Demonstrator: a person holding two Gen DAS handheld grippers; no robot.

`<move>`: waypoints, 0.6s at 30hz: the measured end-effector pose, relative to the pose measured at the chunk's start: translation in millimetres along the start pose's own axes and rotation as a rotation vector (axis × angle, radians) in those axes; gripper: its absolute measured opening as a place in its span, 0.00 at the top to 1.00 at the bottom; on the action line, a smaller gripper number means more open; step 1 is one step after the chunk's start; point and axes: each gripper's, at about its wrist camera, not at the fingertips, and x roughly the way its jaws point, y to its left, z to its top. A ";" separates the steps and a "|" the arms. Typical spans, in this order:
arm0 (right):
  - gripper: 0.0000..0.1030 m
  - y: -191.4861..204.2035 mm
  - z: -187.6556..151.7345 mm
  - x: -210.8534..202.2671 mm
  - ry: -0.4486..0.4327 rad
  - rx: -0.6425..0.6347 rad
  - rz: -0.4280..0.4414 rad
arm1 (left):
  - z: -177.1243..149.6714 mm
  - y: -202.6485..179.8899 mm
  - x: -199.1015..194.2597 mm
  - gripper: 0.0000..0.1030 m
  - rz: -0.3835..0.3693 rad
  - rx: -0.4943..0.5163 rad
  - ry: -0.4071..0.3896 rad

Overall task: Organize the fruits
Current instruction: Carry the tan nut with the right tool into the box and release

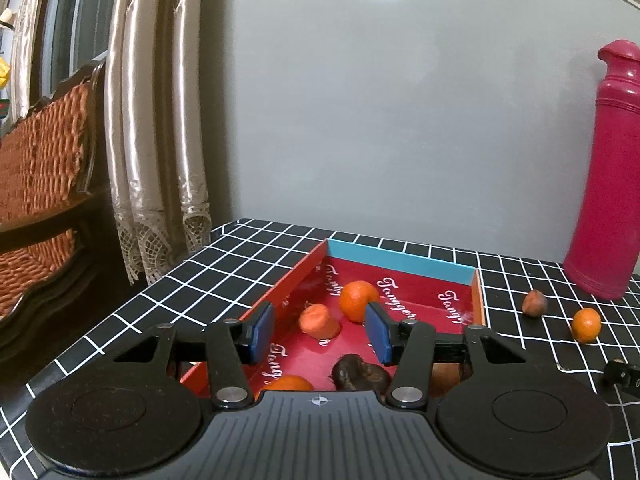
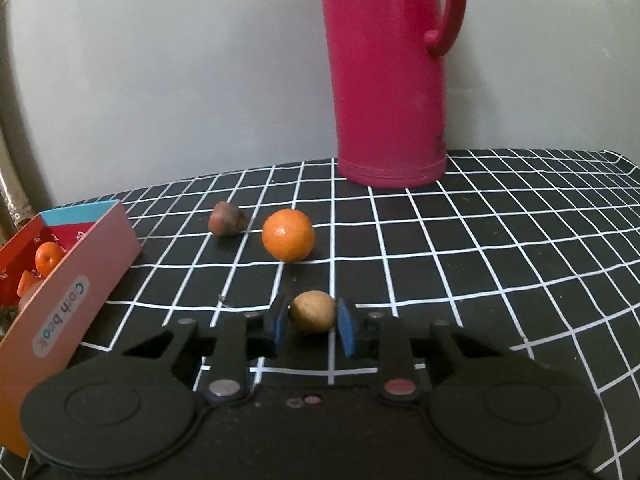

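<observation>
Right gripper (image 2: 313, 326) points down at the checked tablecloth (image 2: 480, 260), blue pads clamped on a tan-brown round fruit (image 2: 312, 311) resting on the cloth. Beyond it: an orange (image 2: 288, 234), then a dark brown fruit (image 2: 226, 218), then the pink jug (image 2: 390, 80) by the wall. Left gripper (image 1: 320, 332) hovers tilted down over the red box (image 1: 400, 258), jaws apart, holding nothing. Box holds oranges (image 1: 357, 300), a carrot-like piece (image 1: 319, 320) and a dark fruit (image 1: 360, 374).
</observation>
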 end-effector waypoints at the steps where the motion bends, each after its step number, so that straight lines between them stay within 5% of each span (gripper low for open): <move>1: 0.76 2.5 0.7 -2.2 -0.014 -0.004 0.002 | 0.2 1.7 -0.2 0.50 0.003 -0.002 -0.002; 10: 0.76 57.2 15.5 -33.6 -0.140 -0.044 0.266 | 1.9 27.7 0.8 0.48 0.083 -0.037 -0.029; 18: 0.76 123.9 7.8 -28.4 -0.099 -0.163 0.429 | 0.5 53.0 9.9 0.47 0.123 -0.043 -0.014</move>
